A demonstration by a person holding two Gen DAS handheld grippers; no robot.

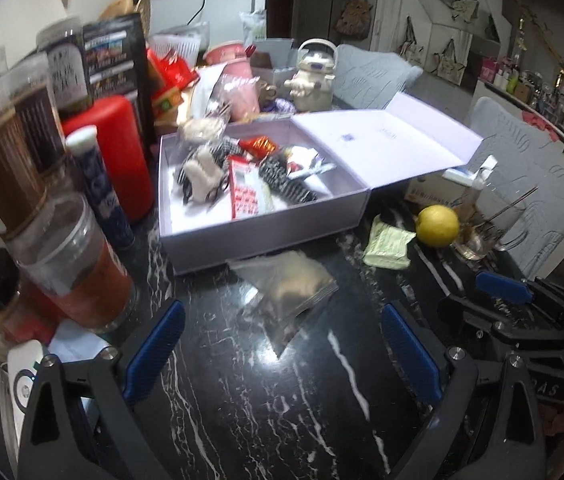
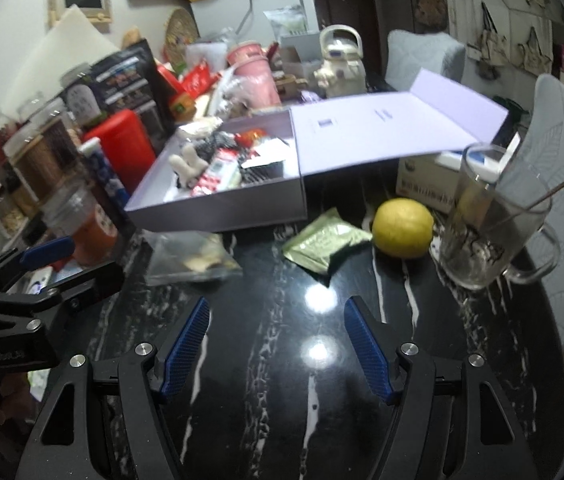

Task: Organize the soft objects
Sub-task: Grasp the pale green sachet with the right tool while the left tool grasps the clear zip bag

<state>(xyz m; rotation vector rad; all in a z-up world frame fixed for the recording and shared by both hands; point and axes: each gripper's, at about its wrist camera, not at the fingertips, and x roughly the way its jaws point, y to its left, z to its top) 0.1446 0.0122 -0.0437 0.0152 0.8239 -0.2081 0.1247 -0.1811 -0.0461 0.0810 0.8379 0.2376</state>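
Your box (image 1: 241, 236) in the middle of the frame already holds some soft things. A clear bag (image 1: 286, 288) and a green packet (image 1: 388, 246) lie on the counter (image 1: 282, 400) below it. Both tongs, left (image 1: 282, 354) and right (image 2: 277, 346), are open and empty.

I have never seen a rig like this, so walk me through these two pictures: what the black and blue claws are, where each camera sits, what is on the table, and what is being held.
Each claw is a hand-held two-finger gripper with a fisheye camera looking along its fingers. One picture comes from the left gripper, the other from the right gripper; each also glimpses the other at its edge. Both stand open and hold nothing. They hang over a black marble table. On it lie an open lilac box of small items, a clear plastic bag, a green packet, a lemon and a glass mug. Jars and clutter crowd the left side.
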